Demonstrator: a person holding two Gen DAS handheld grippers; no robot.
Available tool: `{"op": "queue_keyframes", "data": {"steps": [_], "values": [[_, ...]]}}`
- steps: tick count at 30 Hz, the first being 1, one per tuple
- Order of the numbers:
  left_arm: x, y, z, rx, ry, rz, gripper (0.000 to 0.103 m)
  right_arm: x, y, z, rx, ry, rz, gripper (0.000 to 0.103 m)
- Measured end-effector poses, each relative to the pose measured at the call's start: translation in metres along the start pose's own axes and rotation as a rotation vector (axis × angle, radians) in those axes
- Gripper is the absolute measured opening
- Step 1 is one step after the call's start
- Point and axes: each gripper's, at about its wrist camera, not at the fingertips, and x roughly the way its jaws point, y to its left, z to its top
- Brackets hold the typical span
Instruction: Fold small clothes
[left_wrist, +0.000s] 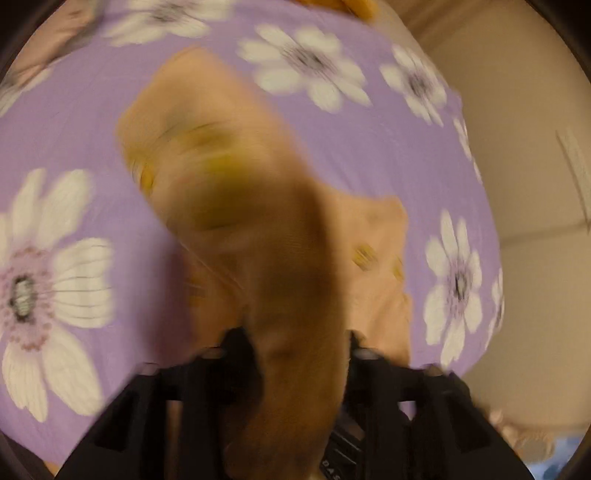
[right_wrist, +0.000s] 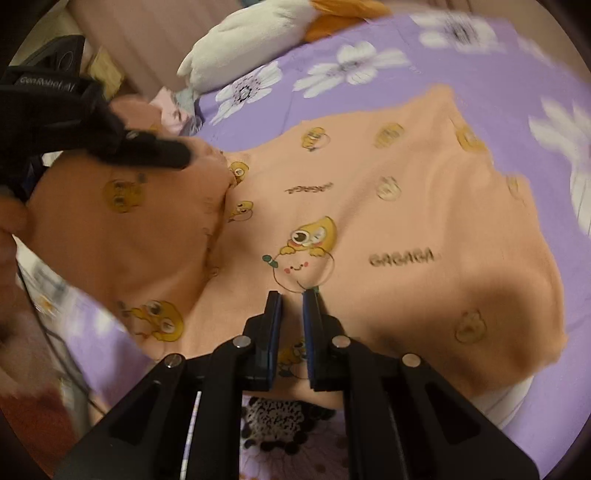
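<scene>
On bedsheet (right_wrist: 480, 48), peach shirt (right_wrist: 369, 206): left gripper (right_wrist: 162, 151) clamped on lifted sleeve (right_wrist: 122, 229); right gripper (right_wrist: 293, 295) nearly shut, pinching hem.

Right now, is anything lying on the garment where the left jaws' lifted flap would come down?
Nothing visible does. The peach garment lies bare beneath the lifted flap; only the right gripper sits at its near edge.

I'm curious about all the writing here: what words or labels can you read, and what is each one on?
"GAGAGA": printed on the peach garment.
A second print on it lies upside down, blurred; seemingly the same word.
"GenRobot.AI": on the left gripper, slightly blurred.
"DAS...": on the gripper body, cut off.
</scene>
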Motion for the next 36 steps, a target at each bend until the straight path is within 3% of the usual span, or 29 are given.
{"op": "queue_keyframes", "data": {"steps": [3,4,6,7,9,12,14,16,18,19,21,23,26,28,31,36], "values": [[0.011,-0.009,-0.009,-0.006,0.097,-0.143,0.050,-0.007,-0.041,-0.002,0.202,0.051,0.177,0.011],[0.011,-0.013,-0.015,-0.009,0.142,-0.228,0.050,-0.009,-0.053,-0.003,0.258,0.058,0.224,0.009],[0.005,-0.018,-0.022,0.009,0.204,-0.361,0.050,-0.011,-0.066,-0.005,0.317,0.058,0.264,0.007],[-0.006,-0.020,-0.024,0.045,0.193,-0.389,0.051,-0.012,-0.068,-0.005,0.315,0.063,0.266,0.005],[-0.026,-0.017,-0.026,0.101,0.100,-0.328,0.056,-0.016,-0.064,-0.004,0.297,0.065,0.264,0.009],[-0.052,0.012,-0.035,0.099,-0.069,-0.096,0.059,-0.020,-0.067,-0.001,0.331,0.087,0.283,0.017],[-0.058,0.037,-0.048,0.110,-0.109,-0.015,0.059,-0.027,-0.074,-0.003,0.393,0.088,0.370,0.040],[-0.057,0.055,-0.064,0.136,-0.091,-0.008,0.059,-0.040,-0.083,0.002,0.439,0.065,0.482,0.056],[-0.047,0.069,-0.083,0.121,-0.059,-0.039,0.059,-0.046,-0.084,0.014,0.438,0.045,0.527,0.068],[-0.038,0.079,-0.094,0.099,-0.037,-0.065,0.059,-0.044,-0.083,0.019,0.429,0.059,0.509,0.073],[-0.020,0.082,-0.106,0.072,-0.005,-0.108,0.059,-0.032,-0.089,0.034,0.452,0.106,0.503,0.073],[-0.003,0.082,-0.118,0.044,0.044,-0.141,0.059,-0.013,-0.099,0.045,0.557,0.176,0.576,0.073],[0.009,0.078,-0.126,0.036,0.052,-0.149,0.059,-0.031,-0.100,0.048,0.560,0.125,0.630,0.073],[0.011,0.071,-0.129,0.059,0.049,-0.128,0.059,-0.043,-0.099,0.045,0.526,0.112,0.606,0.073],[0.021,0.056,-0.125,0.087,0.024,-0.084,0.059,-0.033,-0.098,0.041,0.547,0.214,0.495,0.071],[0.024,0.064,-0.123,0.042,0.013,-0.128,0.060,-0.016,-0.068,0.080,0.466,0.261,0.398,0.072]]}}
